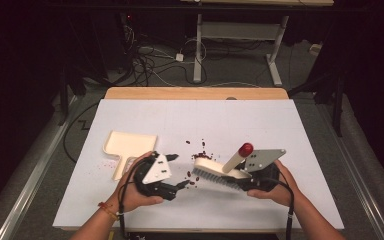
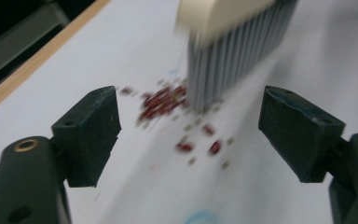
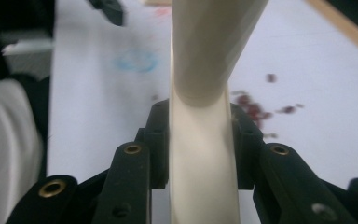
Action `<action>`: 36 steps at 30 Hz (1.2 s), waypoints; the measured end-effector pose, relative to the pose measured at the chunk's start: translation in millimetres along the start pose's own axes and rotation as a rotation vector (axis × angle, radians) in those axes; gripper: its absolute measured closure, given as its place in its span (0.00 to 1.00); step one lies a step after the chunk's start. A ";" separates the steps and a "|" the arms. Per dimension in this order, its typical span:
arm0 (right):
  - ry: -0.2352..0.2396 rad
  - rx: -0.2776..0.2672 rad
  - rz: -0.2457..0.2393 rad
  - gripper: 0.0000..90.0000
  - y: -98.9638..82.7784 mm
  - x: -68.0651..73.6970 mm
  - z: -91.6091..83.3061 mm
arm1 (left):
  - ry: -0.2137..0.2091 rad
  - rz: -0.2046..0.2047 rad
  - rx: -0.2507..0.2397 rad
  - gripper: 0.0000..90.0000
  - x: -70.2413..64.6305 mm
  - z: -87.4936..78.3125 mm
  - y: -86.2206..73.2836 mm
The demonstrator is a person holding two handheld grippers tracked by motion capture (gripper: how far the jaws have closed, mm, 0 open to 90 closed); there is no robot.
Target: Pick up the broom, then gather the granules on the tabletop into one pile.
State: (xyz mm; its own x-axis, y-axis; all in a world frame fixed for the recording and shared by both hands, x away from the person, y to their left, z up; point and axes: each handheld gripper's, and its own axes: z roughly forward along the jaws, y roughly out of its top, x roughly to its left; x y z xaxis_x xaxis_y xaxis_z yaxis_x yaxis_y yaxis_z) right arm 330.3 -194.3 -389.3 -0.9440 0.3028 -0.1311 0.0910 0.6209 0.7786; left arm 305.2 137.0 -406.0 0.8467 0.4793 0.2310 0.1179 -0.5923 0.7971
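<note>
One cream plastic hand brush [image 1: 219, 172] with grey bristles and a red-tipped handle: held above the white table surface [image 1: 260, 120], near its front edge and right of centre. Long axis runs from the bristle head at lower left up to the red tip at upper right, in the high view; bristles point down at the surface.

One cream plastic dustpan [image 1: 127, 148]: lies flat toward the left edge, handle pointing to the front edge.

Small dark red scraps [image 1: 200, 152]: one loose scatter near the centre, too many and too small to count.

Two black two-jaw grippers. Right gripper [image 3: 199, 140]: jaws clamped on the brush handle. Left gripper [image 2: 189, 133]: jaws spread wide, nothing between them, set between dustpan and brush.

The left gripper view gives the bristle tips [image 2: 223, 65] at the scraps, blurred. The right gripper view gives both pads pressing the handle's sides and a faint blue ring mark [image 3: 135, 60] on the surface.
</note>
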 end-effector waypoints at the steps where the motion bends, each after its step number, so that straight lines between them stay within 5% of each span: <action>1: -0.064 -0.023 0.032 0.75 -0.9 -7.9 -8.2 | 0.042 -0.018 0.004 0.20 2.9 -6.0 -8.2; 6: -0.183 -0.033 0.076 0.75 -3.9 -21.1 -20.7 | 0.168 -0.113 0.059 0.19 17.5 -35.4 -51.1; 13: -0.354 -0.009 0.080 0.75 -11.7 -42.2 -22.1 | 0.239 -0.149 0.134 0.21 18.3 -43.7 -87.7; 17: -0.378 -0.024 0.066 0.75 -12.0 -47.2 -16.2 | 0.264 -0.119 0.170 0.22 17.8 -38.1 -95.6; 20: -0.388 -0.012 0.093 0.75 -13.0 -53.5 -5.3 | 0.254 -0.173 0.132 0.21 21.7 -39.4 -97.3; 28: -0.404 0.010 0.103 0.75 -12.6 -65.3 9.0 | 0.269 -0.171 0.119 0.21 20.7 -44.9 -101.1; 36: -0.439 0.023 0.083 0.75 -1.9 -97.0 34.0 | 0.263 -0.158 0.130 0.21 18.8 -42.3 -99.1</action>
State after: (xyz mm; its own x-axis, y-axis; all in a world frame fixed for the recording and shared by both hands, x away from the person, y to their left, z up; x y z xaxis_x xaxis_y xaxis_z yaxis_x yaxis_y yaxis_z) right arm 432.4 -200.3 -398.9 -0.7096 0.6275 -0.3204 0.1725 0.5957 0.7845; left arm 287.5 232.1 -457.0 0.6519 0.7125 0.2595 0.3169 -0.5669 0.7604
